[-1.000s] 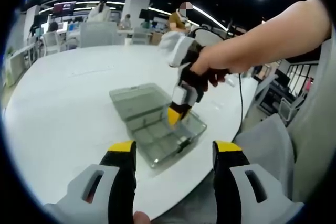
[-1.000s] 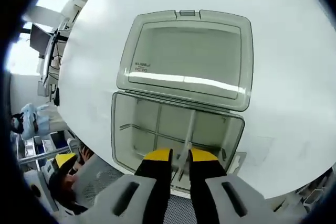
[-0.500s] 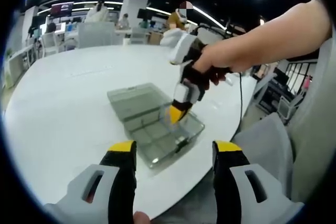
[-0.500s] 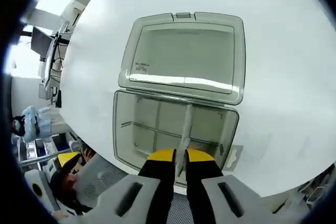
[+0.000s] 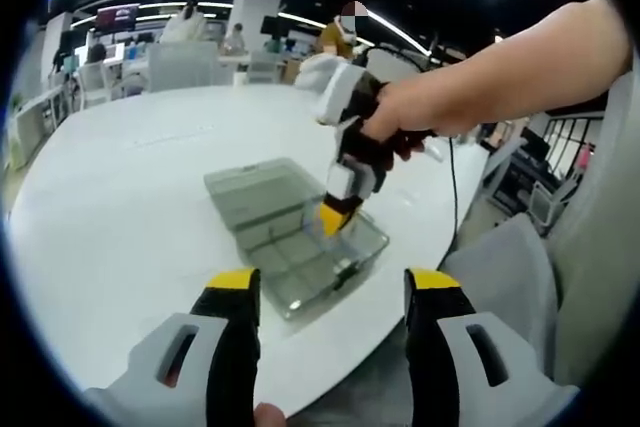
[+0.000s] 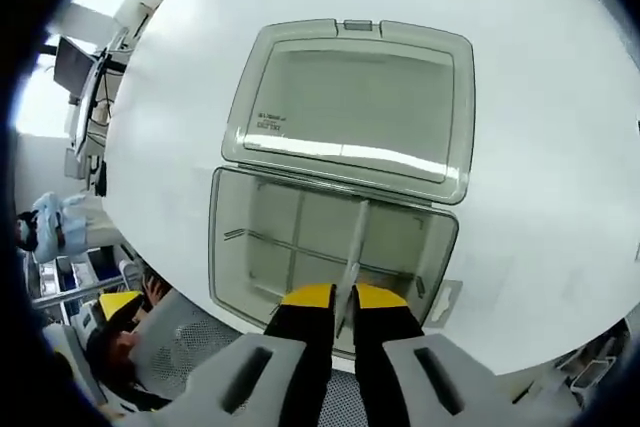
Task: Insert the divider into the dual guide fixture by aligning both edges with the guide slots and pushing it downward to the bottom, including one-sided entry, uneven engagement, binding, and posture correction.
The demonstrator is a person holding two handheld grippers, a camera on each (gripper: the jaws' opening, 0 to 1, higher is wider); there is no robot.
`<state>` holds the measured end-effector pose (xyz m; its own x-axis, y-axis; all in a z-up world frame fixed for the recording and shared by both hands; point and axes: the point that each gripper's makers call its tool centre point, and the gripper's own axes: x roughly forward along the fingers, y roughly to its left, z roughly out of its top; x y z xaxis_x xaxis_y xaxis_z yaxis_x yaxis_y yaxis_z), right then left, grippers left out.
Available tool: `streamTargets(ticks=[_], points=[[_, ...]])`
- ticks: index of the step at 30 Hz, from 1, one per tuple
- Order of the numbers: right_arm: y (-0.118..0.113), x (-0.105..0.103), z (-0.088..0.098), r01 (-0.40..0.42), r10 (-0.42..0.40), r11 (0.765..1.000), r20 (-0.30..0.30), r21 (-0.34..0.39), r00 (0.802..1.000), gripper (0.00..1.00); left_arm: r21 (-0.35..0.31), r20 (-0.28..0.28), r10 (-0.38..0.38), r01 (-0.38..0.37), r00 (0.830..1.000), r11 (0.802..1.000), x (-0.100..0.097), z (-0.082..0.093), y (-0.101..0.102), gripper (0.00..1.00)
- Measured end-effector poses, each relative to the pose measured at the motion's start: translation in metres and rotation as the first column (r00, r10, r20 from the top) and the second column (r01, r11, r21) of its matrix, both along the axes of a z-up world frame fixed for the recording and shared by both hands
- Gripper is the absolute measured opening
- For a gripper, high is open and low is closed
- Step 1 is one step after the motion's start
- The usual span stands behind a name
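Right hand-held gripper (image 6: 340, 299) has its jaws pinched narrow on the divider (image 6: 353, 247), a thin clear strip standing on edge inside the box (image 6: 232, 247). The strip runs from the jaw tips across the compartment to the far wall by the hinge; its seating in the slots can't be told. The box is a clear plastic organiser with its lid (image 6: 350, 107) flipped open flat on the white worktop (image 6: 560, 147), near the edge. In the left gripper view, the left hand-held gripper (image 5: 330, 292) hangs short of the box (image 5: 290, 237), jaws wide apart, gripping nothing, while a hand (image 5: 400, 127) drives the right hand-held gripper (image 5: 332, 219) down into the box.
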<state>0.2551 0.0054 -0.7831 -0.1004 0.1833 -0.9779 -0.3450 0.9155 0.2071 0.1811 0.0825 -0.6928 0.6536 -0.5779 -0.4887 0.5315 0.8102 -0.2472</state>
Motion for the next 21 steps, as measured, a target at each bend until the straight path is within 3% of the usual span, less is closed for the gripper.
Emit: streamTargets(ticks=[11,21], points=[[0.001,0.002,-0.001,-0.001,-0.001,0.997,0.033,0.072,0.999,0.05,0.013,-0.019,0.005,-0.005,1.000,1.000,-0.003,-0.003,0.011,0.56],[0.005,0.000,0.014,-0.017,0.002,0.983,0.084,0.182,0.997,0.11,0.027,-0.048,0.017,-0.016,0.999,1.000,-0.001,-0.008,0.028,0.58]])
